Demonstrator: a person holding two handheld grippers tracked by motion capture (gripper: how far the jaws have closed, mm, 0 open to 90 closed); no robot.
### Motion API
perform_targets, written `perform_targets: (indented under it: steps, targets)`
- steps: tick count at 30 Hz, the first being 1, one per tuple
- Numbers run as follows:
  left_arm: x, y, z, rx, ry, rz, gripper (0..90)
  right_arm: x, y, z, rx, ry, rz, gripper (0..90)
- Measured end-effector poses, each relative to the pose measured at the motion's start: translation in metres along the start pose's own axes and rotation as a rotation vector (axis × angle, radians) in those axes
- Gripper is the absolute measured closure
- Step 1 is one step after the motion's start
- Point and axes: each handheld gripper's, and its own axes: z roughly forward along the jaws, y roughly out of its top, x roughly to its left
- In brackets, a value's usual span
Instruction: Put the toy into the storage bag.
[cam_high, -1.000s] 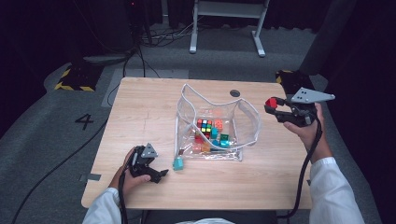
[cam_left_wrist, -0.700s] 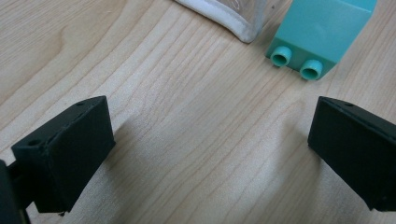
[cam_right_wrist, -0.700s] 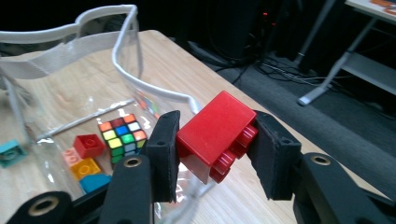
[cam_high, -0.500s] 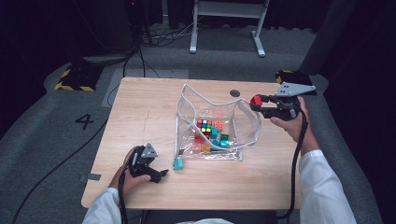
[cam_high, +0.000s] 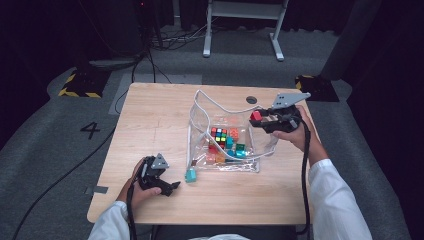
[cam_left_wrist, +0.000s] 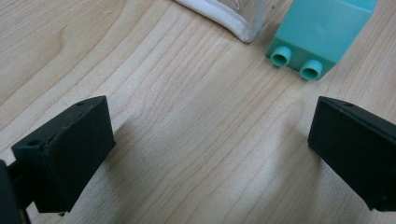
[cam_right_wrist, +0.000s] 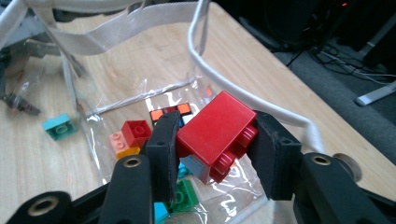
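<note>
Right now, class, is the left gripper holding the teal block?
No: the left gripper is open on bare wood, and the teal block lies beyond it, untouched.

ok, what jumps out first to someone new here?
The red brick clamped in the right gripper, held over the clear bag of coloured bricks and a puzzle cube mid-table. Then the lone teal brick on the table beside the bag, just ahead of the open left gripper.

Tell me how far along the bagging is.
Done: several coloured bricks and a colour-tiled puzzle cube lie inside the clear plastic bag. In hand: the right tool grips a red plastic brick above the bag's opening. Left: the teal plastic brick on the wooden table, beside the open left tool.
</note>
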Motion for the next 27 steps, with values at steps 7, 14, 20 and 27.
perform_targets:
  steps: [7, 14, 20, 27]
  targets:
    - [0.000, 0.000, 0.000, 0.000, 0.002, 0.001, 0.3, 0.007, 0.009, 0.019, 0.097, 0.037, -0.048, 55.5]
    - [0.000, 0.000, 0.000, -0.001, 0.002, 0.001, 0.3, 0.016, 0.020, 0.042, 0.230, 0.070, -0.102, 55.4]
    - [0.000, 0.000, 0.000, 0.000, 0.002, 0.001, 0.3, 0.017, 0.023, 0.055, 0.376, 0.059, -0.127, 55.4]
    - [0.000, 0.000, 0.000, 0.000, 0.002, 0.001, 0.3, 0.012, 0.013, 0.060, 0.479, 0.059, -0.112, 55.2]
